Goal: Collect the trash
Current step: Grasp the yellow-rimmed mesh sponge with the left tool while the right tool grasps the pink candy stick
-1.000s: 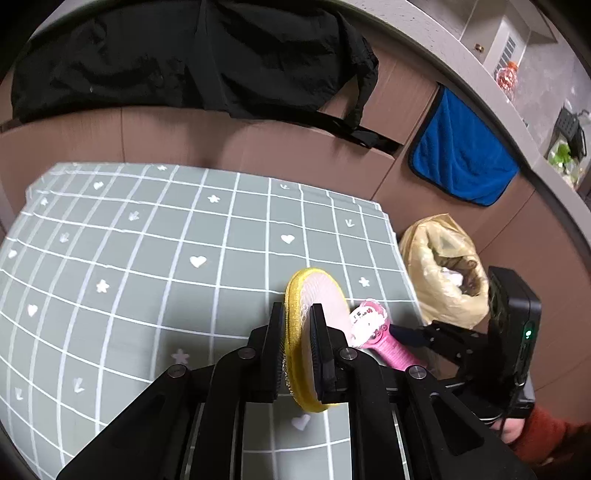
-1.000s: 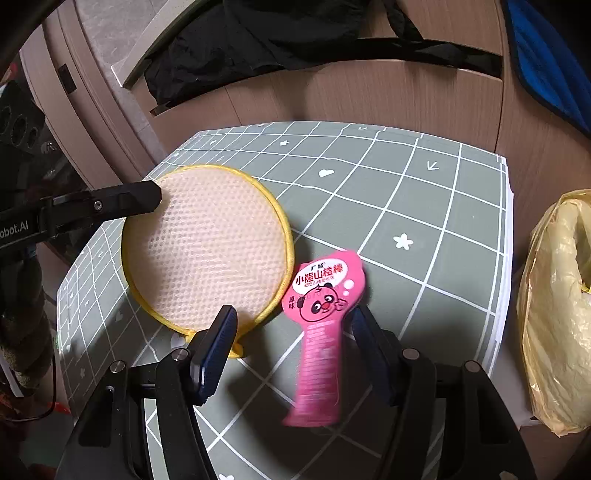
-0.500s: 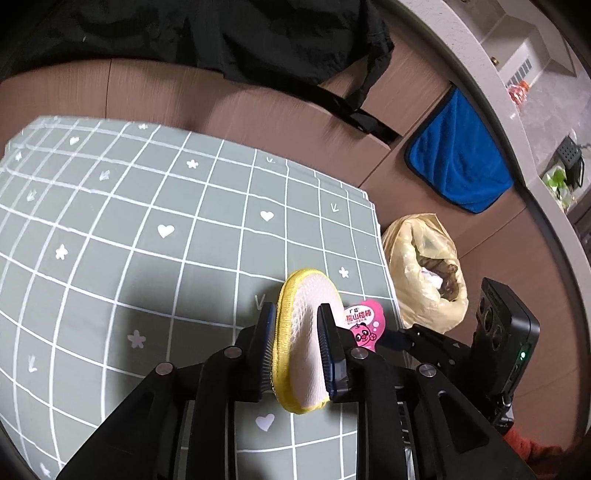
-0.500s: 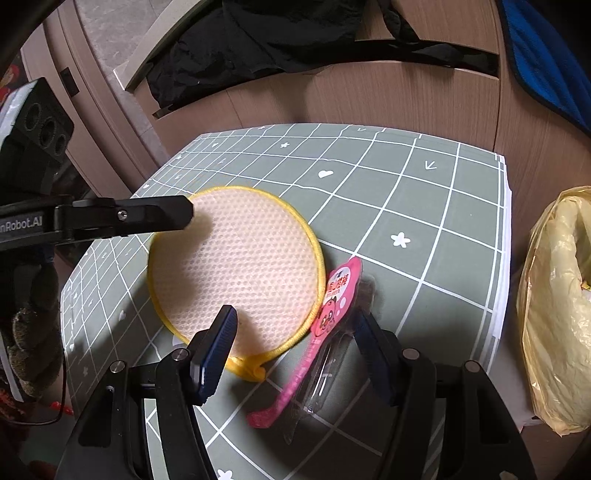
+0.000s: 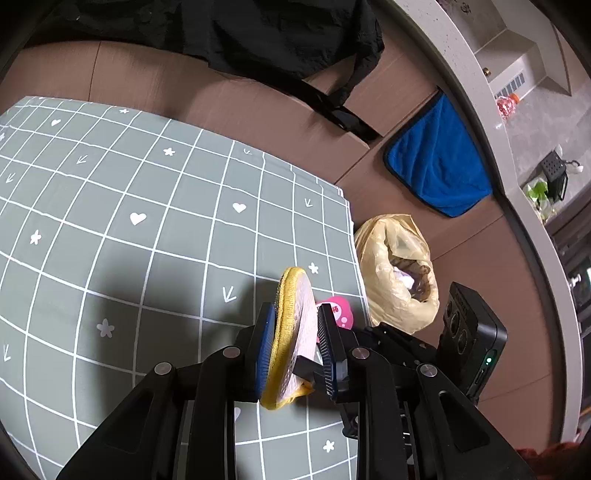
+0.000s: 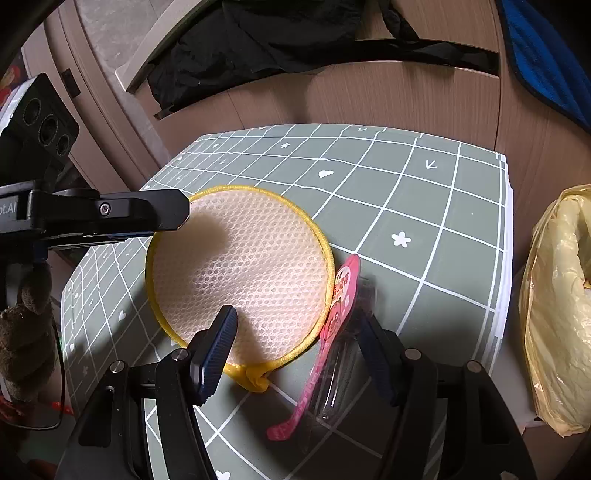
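My left gripper (image 5: 293, 343) is shut on a round yellow-rimmed mesh pad (image 5: 295, 332) and holds it on edge. In the right wrist view the pad (image 6: 240, 266) stands against a pink snack wrapper (image 6: 334, 321), which is tipped up on its side on the green grid tablecloth (image 6: 406, 192). My right gripper (image 6: 297, 343) is open; its jaws straddle the pad's lower edge and the wrapper. The wrapper's pink top (image 5: 341, 310) shows just past the pad in the left wrist view.
A yellow plastic trash bag (image 5: 399, 273) stands open off the table's right edge, also in the right wrist view (image 6: 557, 306). A black garment (image 5: 258, 33) and a blue cloth (image 5: 439, 166) hang on the brown bench behind.
The left gripper pushed the pad right against the pink wrapper, tipping the wrapper from flat onto its edge. The right gripper stayed open in place.
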Tool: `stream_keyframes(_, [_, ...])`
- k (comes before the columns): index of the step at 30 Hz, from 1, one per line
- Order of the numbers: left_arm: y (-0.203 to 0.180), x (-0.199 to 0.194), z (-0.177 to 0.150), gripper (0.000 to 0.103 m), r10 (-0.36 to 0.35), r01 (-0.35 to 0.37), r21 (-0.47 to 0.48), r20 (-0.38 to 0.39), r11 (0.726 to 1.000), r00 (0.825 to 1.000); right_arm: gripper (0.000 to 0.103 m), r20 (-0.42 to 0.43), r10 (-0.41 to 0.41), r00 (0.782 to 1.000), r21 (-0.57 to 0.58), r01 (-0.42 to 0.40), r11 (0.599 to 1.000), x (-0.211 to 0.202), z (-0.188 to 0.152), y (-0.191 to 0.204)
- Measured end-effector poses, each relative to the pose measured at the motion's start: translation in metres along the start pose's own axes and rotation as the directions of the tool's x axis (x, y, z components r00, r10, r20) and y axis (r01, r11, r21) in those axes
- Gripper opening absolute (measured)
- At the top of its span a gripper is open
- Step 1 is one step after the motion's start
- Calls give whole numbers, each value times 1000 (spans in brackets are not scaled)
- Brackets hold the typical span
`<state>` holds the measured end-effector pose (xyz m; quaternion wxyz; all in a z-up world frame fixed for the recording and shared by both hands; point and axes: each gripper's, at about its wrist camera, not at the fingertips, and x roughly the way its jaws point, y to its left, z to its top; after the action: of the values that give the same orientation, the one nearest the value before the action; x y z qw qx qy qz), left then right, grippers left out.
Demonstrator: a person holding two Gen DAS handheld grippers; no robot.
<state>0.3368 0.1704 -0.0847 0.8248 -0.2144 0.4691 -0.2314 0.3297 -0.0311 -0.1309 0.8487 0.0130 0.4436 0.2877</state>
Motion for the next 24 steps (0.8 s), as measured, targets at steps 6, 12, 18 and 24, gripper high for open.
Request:
stream_keyframes(6, [0,9,-1,23,2,-2,-10,-19,1000,1000,63,10,13,1000,0,-13,1000,-1,-2,-4])
stream_keyframes(12, [3,17,-1,23,18,-18,-21,-28,1000,999,63,20,24,1000,-4,-24,1000,-3,-3,-7])
stream_keyframes(18, [3,11,-3,14,59,-59,-10,12,998,998,63,25,9,1000,-18,-8,1000,-8,-2,-8])
stream_keyframes(24, [-3,-14,-1,13,139,-144,33,117,989,983,63,64,-84,994,-76,89,993,-20,3,-5])
